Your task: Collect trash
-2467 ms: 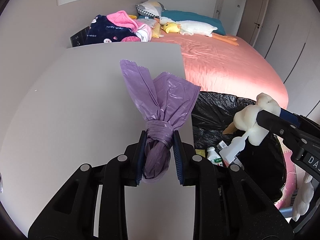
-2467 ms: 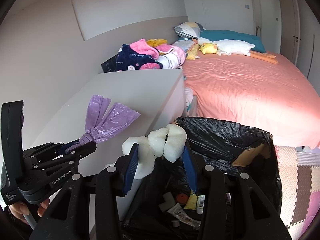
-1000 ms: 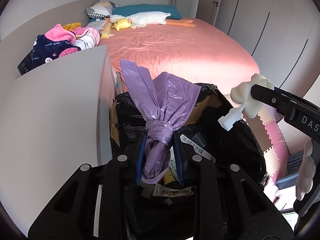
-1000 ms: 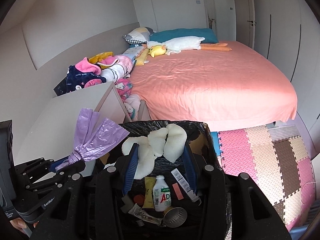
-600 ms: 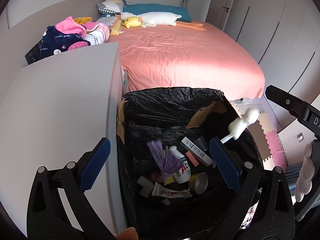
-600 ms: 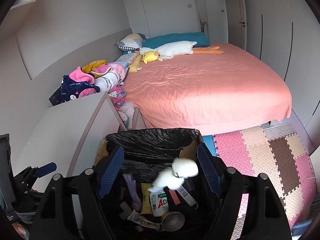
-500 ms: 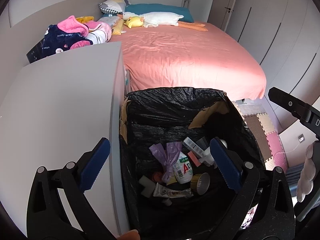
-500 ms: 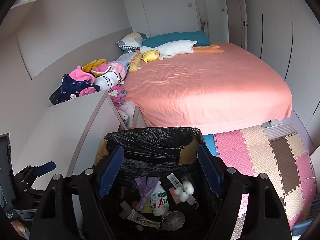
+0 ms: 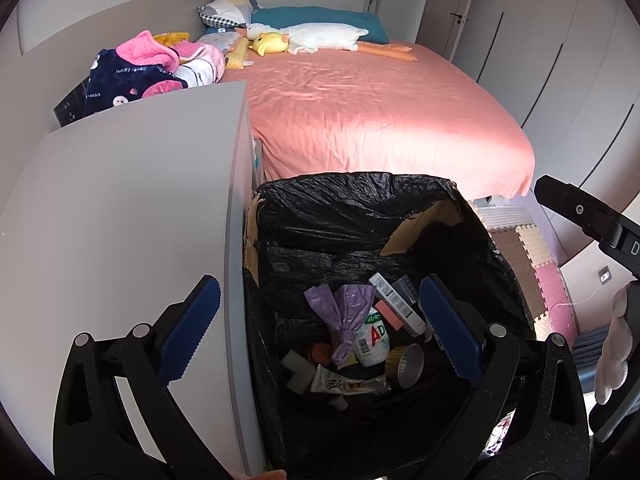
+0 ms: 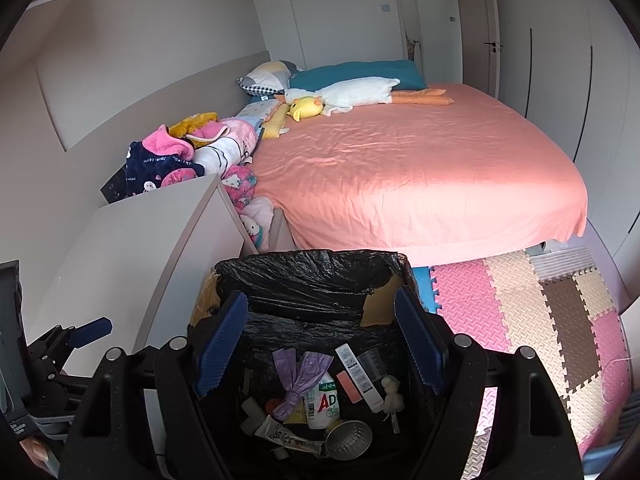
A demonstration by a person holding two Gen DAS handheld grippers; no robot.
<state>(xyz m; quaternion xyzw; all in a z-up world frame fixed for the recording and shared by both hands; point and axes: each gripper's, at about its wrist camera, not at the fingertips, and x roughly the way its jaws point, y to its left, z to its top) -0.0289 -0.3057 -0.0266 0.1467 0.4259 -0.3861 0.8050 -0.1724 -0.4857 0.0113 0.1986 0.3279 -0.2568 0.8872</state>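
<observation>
While both claws, left claw (image 9: 318,332) and right claw (image 10: 320,346), gape wide and empty above the bin (image 10: 308,280), the purple bag (image 10: 298,380) looks light and limp; its knotted neck offers a grip.

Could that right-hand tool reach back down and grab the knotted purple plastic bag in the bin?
Probably yes. The right tool hangs open right above the black-lined bin, and the knotted purple plastic bag lies on top of the other rubbish, uncovered. It would have to go deep between the bin walls, though.
</observation>
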